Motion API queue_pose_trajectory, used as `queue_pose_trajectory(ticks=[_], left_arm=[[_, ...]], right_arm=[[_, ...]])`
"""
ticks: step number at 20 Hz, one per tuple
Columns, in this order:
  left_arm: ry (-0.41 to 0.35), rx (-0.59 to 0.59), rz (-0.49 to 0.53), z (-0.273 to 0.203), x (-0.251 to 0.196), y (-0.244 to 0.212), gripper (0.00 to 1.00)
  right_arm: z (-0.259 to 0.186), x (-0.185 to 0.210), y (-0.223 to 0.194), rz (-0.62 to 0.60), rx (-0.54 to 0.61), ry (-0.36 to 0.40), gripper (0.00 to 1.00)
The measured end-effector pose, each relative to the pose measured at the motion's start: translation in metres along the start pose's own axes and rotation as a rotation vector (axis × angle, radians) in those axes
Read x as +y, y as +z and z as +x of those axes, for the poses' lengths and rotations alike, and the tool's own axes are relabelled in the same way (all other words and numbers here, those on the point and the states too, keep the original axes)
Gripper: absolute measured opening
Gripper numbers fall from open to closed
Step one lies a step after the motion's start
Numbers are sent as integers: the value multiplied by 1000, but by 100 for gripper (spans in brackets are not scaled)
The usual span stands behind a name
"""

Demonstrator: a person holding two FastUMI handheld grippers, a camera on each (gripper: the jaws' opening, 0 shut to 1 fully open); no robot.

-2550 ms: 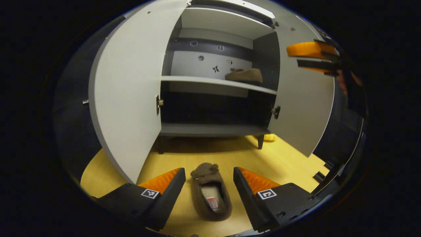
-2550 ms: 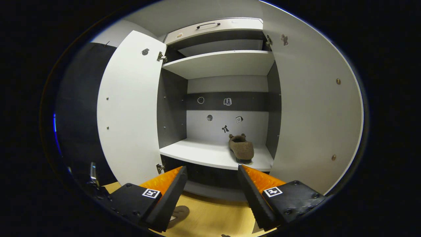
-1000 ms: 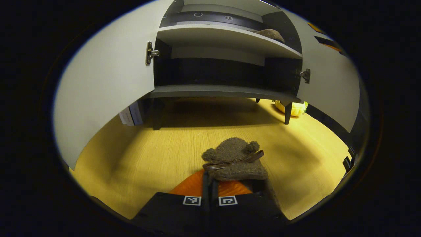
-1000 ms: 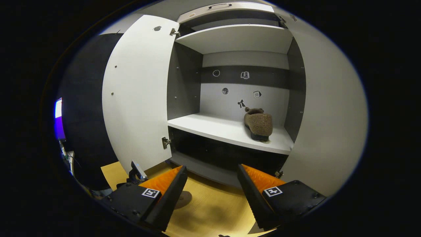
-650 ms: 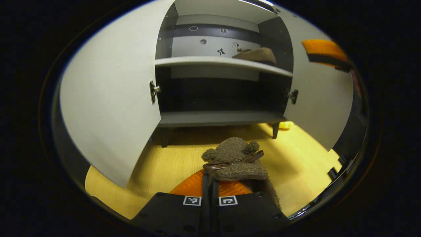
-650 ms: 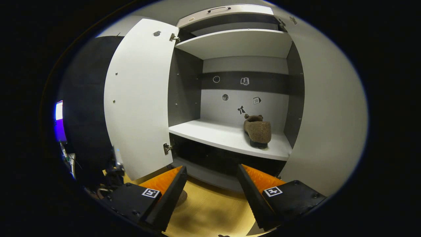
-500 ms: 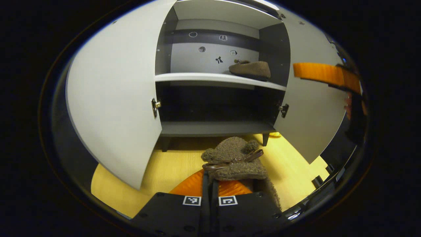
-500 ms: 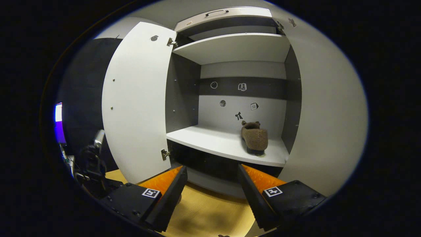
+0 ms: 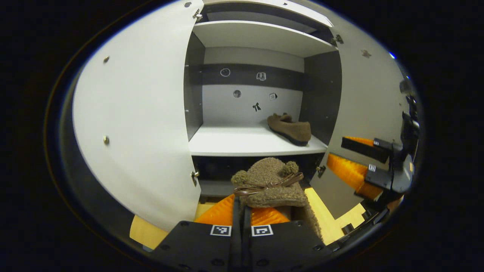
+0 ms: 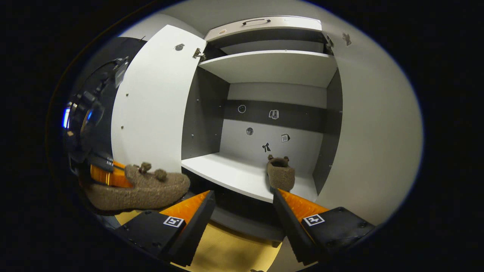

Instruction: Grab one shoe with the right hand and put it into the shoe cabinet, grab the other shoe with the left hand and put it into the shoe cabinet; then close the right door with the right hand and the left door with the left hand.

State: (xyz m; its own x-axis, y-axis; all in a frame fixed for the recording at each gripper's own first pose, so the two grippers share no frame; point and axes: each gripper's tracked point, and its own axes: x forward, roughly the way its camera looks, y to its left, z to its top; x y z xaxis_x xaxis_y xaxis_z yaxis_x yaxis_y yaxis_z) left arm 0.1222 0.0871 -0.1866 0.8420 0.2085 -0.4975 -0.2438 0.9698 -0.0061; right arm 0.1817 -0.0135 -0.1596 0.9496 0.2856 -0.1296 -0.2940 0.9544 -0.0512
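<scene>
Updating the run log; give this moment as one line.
left gripper: shut on second shoe, lifted | right gripper: open | first shoe: on shelf | doors: open

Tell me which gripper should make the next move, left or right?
Left. The left gripper is shut on the second shoe, facing the bare part of the middle shelf. The right gripper is open; the first shoe already sits on that shelf.

The left tool [image 9: 242, 211] has its fingers pressed together on a fuzzy brown slipper with a thin brown bow [image 9: 270, 183], held above the yellow wooden floor [image 9: 143, 234]. Ahead stands the grey shoe cabinet [image 9: 261, 36] with both doors open. A second fuzzy brown slipper [image 9: 290, 129] lies on the right of its white shelf [image 9: 234, 141]. The right tool [image 9: 349, 156] shows at the right, fingers apart, before the right door [image 9: 363, 98].
</scene>
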Motion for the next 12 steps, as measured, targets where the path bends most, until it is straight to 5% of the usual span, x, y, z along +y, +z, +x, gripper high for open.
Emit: queue_pose_trajectory(ticks=[5,12], left_arm=[[19,-73,3,38,12,68,5],[-1,-108,-3,139,16,137,5]], right_arm=[[0,5,5,-47,-13,10,98],[5,10,-3,57,14,45,98]])
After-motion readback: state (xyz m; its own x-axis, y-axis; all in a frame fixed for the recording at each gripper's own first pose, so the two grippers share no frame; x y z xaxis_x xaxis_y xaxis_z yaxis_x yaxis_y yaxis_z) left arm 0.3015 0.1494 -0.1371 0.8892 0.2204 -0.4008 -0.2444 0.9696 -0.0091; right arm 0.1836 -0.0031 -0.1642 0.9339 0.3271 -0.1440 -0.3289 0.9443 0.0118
